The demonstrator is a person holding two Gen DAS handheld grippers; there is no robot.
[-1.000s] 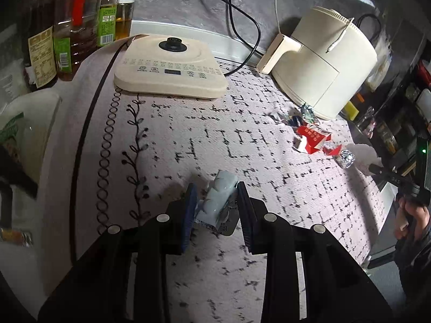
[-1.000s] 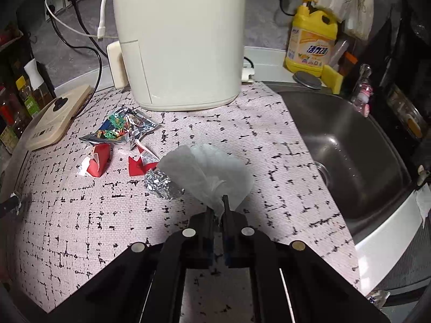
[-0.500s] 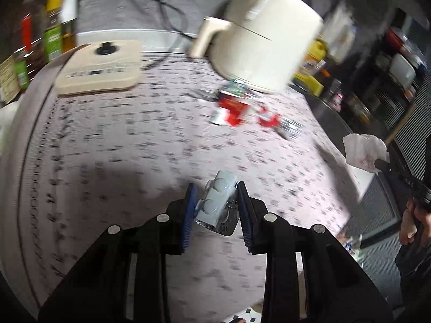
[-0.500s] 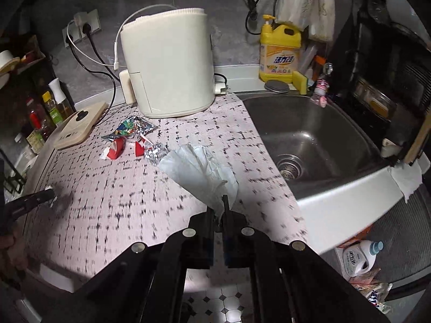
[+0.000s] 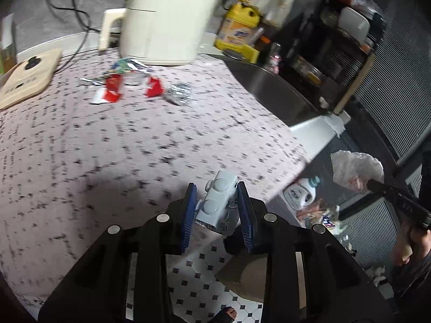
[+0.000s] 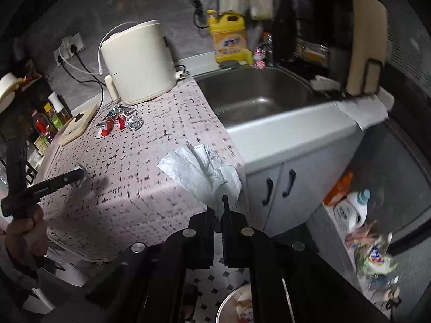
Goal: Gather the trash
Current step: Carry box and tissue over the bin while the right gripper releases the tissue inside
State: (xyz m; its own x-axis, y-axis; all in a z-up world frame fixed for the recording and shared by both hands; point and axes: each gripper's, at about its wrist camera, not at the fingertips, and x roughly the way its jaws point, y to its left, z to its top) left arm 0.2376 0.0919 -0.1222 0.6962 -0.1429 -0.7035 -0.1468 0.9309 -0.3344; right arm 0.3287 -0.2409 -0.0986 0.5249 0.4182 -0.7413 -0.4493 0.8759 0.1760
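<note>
My left gripper (image 5: pixel 216 202) is shut on a grey blister pack (image 5: pixel 216 202) and holds it at the counter's front edge, above the floor. My right gripper (image 6: pixel 219 207) is shut on a crumpled white tissue (image 6: pixel 202 172), held off the counter's front edge; the tissue also shows in the left wrist view (image 5: pixel 355 169). Red wrappers (image 5: pixel 113 91), a foil ball (image 5: pixel 179 94) and a shiny wrapper (image 5: pixel 129 66) lie on the counter near the air fryer. A trash bin (image 6: pixel 237 306) with trash inside shows on the floor below the right gripper.
A cream air fryer (image 5: pixel 164 18), an induction cooker (image 5: pixel 27 78) and a yellow detergent bottle (image 5: pixel 237 29) stand at the back. A steel sink (image 6: pixel 258 99) is right of the counter. Bottles (image 6: pixel 350 210) and bags stand on the tiled floor.
Both grippers have pulled back from the counter toward its front edge, carrying the blister pack and the tissue. The floor and bin have come into view.
</note>
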